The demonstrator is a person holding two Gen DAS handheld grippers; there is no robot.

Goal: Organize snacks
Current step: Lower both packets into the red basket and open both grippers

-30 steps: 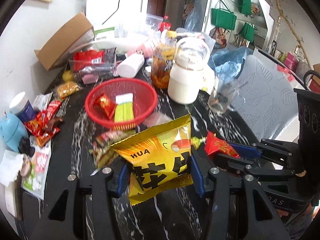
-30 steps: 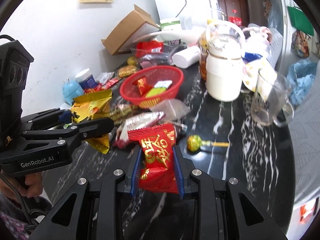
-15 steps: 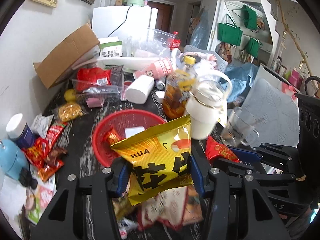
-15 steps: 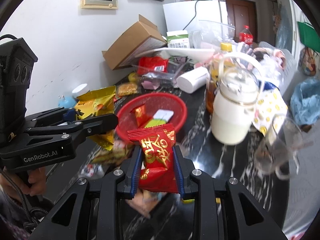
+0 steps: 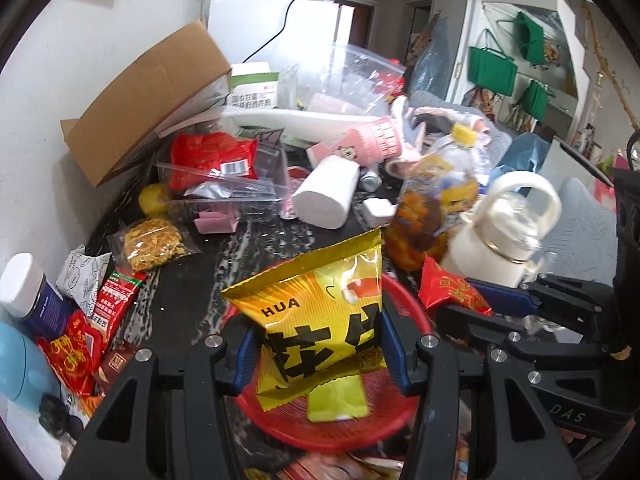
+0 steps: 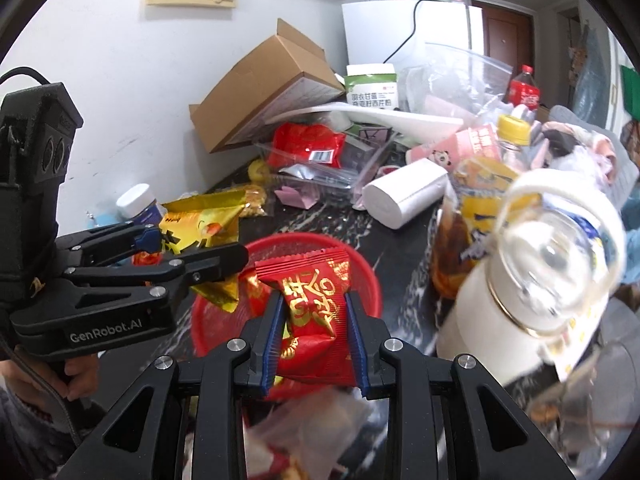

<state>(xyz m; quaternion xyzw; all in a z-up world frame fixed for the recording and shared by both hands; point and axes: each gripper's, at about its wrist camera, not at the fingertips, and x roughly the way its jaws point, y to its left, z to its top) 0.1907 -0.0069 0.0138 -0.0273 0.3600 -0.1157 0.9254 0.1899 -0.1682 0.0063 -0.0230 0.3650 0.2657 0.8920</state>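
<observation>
With the left gripper (image 5: 316, 344) clamped on the yellow bag (image 5: 320, 320) and the right gripper (image 6: 312, 340) on the red packet (image 6: 316, 304), an early release might miss the red basket (image 5: 404, 420).

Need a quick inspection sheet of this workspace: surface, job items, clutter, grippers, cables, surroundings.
Surface: black marble-pattern table, crowded.
Job's things: red basket in front of both grippers; yellow snack bag and red snack packet held above it.
Clutter: cardboard box, clear plastic tray, paper roll, white jug, loose snack packets at left.
Grippers: left gripper shut on yellow snack bag; right gripper shut on red snack packet.
Cables: black cord across the white appliance.
Surroundings: green bags hanging on the wall, framed pictures.
</observation>
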